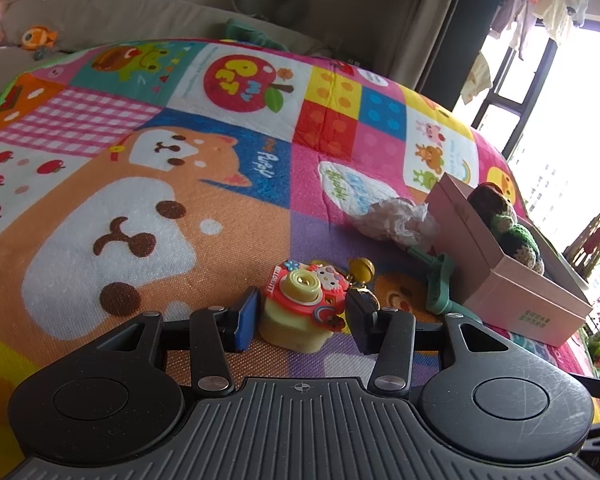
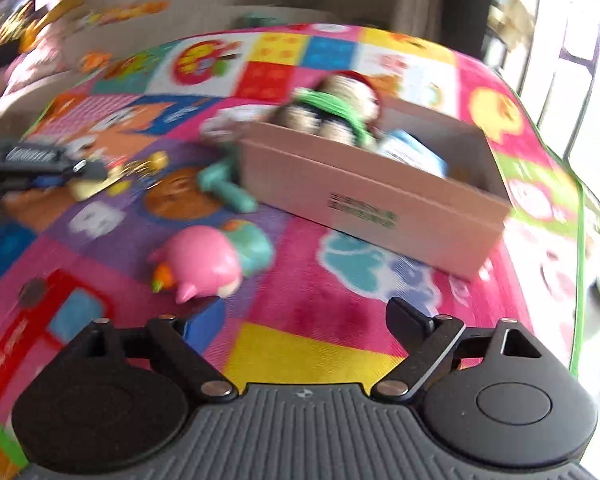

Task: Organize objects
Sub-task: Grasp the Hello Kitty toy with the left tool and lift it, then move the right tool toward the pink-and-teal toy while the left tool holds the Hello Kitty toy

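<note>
— Left gripper (image 1: 302, 320) sits low over the mat (image 1: 140, 184), jaws partly open around the toy camera (image 1: 304, 304). Is it holding it?
— Hard to say. The blue pad (image 1: 249, 312) is just beside the toy's left edge and the black pad is close on its right, but I cannot tell whether either presses on it. The camera rests on the mat.
— And the yellow bell (image 1: 363, 269)?
— Just behind the right finger, on a keyring beside the camera.
— Right gripper (image 2: 304, 320)?
— Jaws wide apart, nothing between them, only mat below. That view is blurred.
— Where is the box (image 2: 380, 200)?
— Ahead of the right gripper, on the mat, open at the top. Crocheted toys (image 2: 332, 120) lie in it, with something blue and white beside them that I can't make out.
— Outside the box?
— A pink toy (image 2: 204, 264) lies near the right gripper's left finger, touching a teal one (image 2: 256, 244). A green clip (image 1: 440, 288) lies close against the box's near end, and crumpled paper (image 1: 396, 220) lies just beyond it.
</note>
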